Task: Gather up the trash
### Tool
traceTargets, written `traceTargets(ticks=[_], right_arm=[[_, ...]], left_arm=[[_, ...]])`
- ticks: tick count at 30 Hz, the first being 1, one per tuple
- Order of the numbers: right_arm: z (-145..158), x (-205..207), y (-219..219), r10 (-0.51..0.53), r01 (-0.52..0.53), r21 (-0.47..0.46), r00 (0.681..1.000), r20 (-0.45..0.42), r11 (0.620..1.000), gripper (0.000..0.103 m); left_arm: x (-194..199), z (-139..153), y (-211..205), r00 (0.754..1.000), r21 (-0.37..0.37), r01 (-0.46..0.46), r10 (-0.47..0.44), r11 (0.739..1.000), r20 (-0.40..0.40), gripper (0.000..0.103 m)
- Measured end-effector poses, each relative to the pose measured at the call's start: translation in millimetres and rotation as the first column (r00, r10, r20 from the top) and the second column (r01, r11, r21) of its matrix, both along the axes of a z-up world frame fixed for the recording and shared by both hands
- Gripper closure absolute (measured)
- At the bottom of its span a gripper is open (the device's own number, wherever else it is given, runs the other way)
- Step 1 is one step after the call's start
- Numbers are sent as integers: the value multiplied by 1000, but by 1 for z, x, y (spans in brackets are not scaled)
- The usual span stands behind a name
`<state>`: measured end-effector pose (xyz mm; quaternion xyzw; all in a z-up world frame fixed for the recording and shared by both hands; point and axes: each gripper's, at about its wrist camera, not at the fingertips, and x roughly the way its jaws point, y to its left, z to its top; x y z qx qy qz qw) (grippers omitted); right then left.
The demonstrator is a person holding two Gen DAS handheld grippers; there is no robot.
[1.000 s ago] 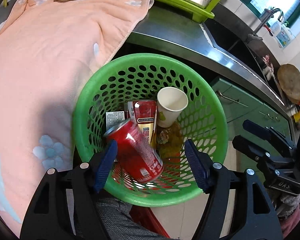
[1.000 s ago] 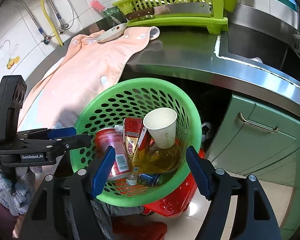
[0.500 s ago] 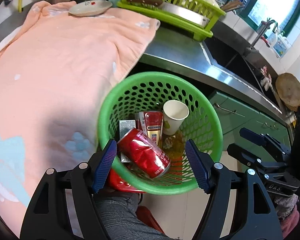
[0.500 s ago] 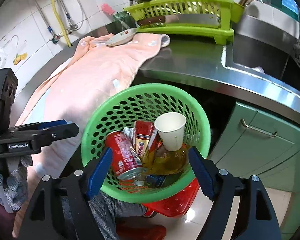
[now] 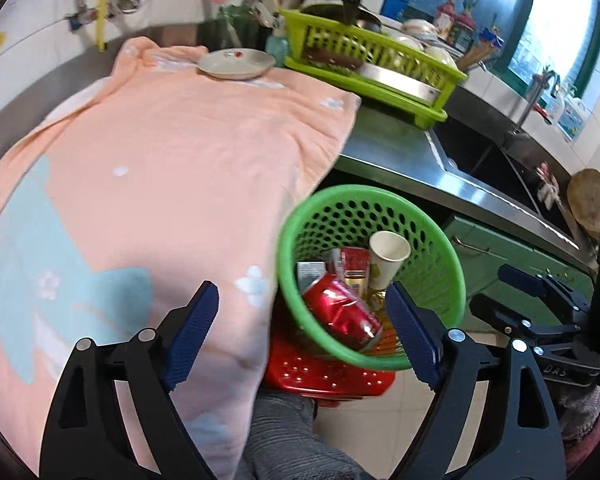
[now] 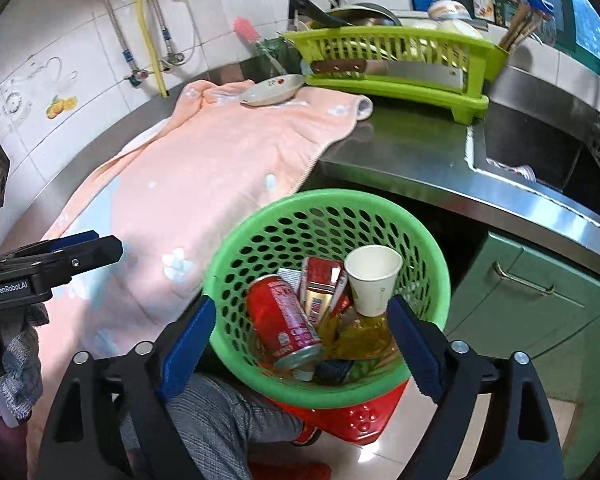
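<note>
A green perforated basket (image 5: 440, 256) (image 6: 260, 236) sits on a red stool (image 5: 324, 372) beside the counter. It holds a red soda can (image 5: 340, 312) (image 6: 284, 320), a white paper cup (image 5: 386, 256) (image 6: 372, 280), a red and gold carton (image 6: 320, 292) and a yellow bottle (image 6: 364, 336). My left gripper (image 5: 304, 332) is open and empty, raised above the basket's left rim and the towel edge. My right gripper (image 6: 300, 344) is open and empty over the basket's near side.
A peach towel (image 5: 160, 184) (image 6: 228, 160) covers the steel counter (image 6: 400, 156), with a small plate (image 5: 236, 65) at its far end. A lime dish rack (image 6: 392, 64) stands behind. A sink (image 6: 540, 160) and green cabinets (image 6: 532, 304) lie to the right.
Both grippers have pulled up and back from the basket. The left one has swung left over the towel. The red can lies loose in the basket.
</note>
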<state>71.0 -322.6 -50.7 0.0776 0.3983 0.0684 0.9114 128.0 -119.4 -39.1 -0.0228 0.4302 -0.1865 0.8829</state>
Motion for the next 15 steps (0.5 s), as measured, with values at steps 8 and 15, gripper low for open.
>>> traceTargets(ticks=[8,15], right_arm=[[17,-6,29,30,-28,-27,998,50,999,14],[30,-5,52,49,-44,-60,995,83,997,11]], left_arm=[[-15,13,42,995,0,-78,78,997,57,9],[-29,23,76,985,9,-144,142,990,100,7]])
